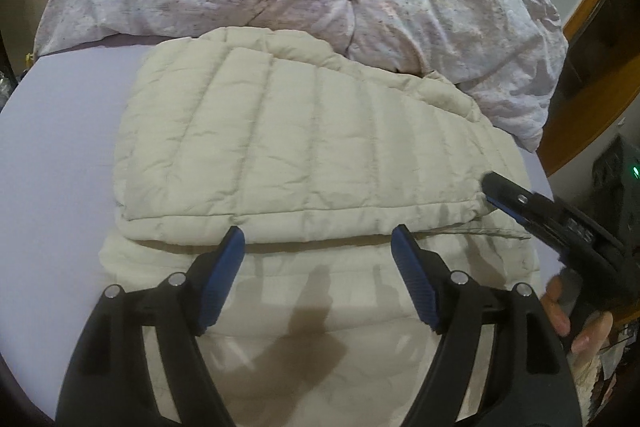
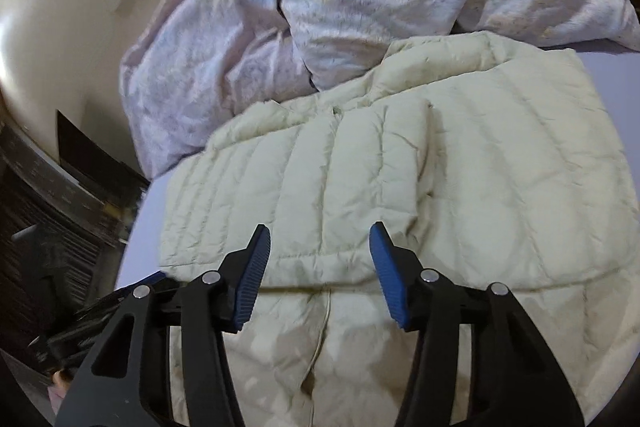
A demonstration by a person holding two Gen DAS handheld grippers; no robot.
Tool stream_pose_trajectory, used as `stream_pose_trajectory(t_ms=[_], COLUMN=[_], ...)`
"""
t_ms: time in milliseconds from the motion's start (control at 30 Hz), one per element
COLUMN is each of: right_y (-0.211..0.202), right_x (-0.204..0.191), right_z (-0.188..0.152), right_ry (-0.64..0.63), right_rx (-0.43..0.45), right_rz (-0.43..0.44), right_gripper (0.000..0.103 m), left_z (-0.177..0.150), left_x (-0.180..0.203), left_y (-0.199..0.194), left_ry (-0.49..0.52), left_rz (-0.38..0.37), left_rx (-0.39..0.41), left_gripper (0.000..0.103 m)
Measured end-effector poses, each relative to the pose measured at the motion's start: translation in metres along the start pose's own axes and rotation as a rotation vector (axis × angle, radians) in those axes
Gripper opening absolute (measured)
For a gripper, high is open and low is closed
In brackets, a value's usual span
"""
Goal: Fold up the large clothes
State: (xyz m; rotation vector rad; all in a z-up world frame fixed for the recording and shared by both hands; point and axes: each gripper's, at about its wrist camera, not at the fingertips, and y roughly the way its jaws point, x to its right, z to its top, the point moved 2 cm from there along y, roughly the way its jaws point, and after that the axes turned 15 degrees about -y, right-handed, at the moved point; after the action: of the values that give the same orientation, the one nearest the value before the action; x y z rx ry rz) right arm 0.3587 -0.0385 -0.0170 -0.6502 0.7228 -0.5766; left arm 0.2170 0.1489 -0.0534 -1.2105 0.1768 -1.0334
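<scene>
With the cream puffer jacket (image 1: 312, 147) lying half-folded on the bed (image 1: 60, 131), both sets of jaws apart and empty, better to grip the folded edge at 2 corners, then lift evenly.

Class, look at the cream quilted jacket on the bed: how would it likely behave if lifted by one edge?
The jacket would probably flop and drape, since it already lies folded over itself. Its puffy quilted channels suggest it is light for its bulk. The smooth, crinkled shell may be slippery, so the folded layer could slide open.
</scene>
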Motion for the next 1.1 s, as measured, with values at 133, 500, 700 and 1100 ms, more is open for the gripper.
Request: stream_pose_trajectory(t_ms=[133,500,700,1100], right_y=[0.028,0.043,0.041,-0.039], right_x=[0.009,0.038,0.035,0.03], right_z=[-0.005,-0.016,-0.014,-0.023], right_ry=[-0.013,0.033,0.024,0.029], right_rx=[-0.07,-0.144,-0.148,-0.104], right_rz=[-0.076,-0.18,-0.179,-0.017], right_gripper=[0.048,0.043,0.047,0.079], left_z=[-0.002,-0.004,-0.009,-0.023], left_x=[-0.007,-0.018,-0.018,-0.041], left_y=[0.004,0.01,0.01,-0.009], left_ry=[0.012,0.068,0.111,0.151], left_rz=[0.03,0.123,0.186,0.227], left_rx=[0.003,0.037,0.075,0.097], left_gripper=[0.076,0.076,0.081,0.082])
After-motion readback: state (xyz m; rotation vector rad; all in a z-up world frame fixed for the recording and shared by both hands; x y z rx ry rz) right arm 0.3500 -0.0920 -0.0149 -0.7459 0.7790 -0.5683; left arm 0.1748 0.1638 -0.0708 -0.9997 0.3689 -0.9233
